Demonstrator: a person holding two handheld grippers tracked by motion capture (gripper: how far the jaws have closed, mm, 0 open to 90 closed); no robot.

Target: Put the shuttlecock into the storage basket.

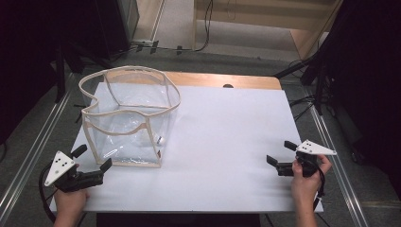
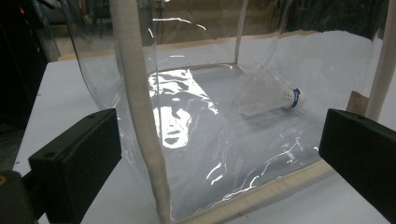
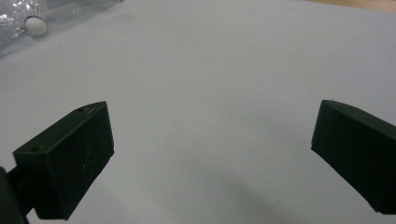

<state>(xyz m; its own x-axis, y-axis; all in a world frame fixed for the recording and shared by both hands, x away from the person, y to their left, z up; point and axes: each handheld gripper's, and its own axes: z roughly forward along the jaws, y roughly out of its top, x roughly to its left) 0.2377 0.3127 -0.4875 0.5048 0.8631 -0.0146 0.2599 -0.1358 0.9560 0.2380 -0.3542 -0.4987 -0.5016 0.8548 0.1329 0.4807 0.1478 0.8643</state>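
Just beside the clear bag's (image 1: 127,118) near corner you hold the left gripper (image 1: 92,158) spread wide, grasping nothing, lined up on its beige seam, shuttlecock (image 2: 271,98) lying inside on the bag floor, while your right gripper (image 1: 280,156), likewise released, waits well apart from the bag.

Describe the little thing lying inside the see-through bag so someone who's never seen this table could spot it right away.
On the white table, look to the left side for the clear plastic bag with cream cloth edging, standing open. On its floor lies a white shuttlecock on its side. It is the only thing in the bag, marked by a feathery skirt, a blue band and a round white tip.
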